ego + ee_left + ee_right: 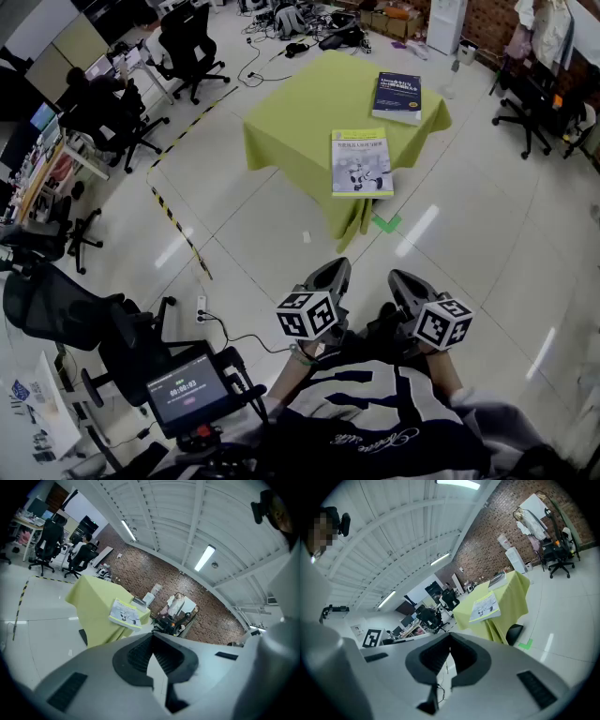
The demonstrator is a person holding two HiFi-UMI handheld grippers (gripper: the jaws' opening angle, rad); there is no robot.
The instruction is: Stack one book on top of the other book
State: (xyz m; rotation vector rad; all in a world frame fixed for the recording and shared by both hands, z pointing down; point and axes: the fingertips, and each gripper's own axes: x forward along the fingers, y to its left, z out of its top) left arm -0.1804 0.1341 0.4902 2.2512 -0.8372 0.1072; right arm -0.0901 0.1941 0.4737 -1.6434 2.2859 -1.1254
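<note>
standing well back from the table (291,122) in its yellow-green cloth, the person has not yet reached the books. the dark blue book (397,97) lies at the far right corner. the pale book (361,161) lies at the near edge and seems to jut over it. both look stiff, fairly heavy and glossy, so i'd pinch that overhanging edge near the spine. the left gripper (330,274) and right gripper (405,283) are both closed tight on nothing.

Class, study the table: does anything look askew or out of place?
The white-and-green book juts slightly over the near edge of the table, looking precarious. The blue book lies flat near the far corner.
</note>
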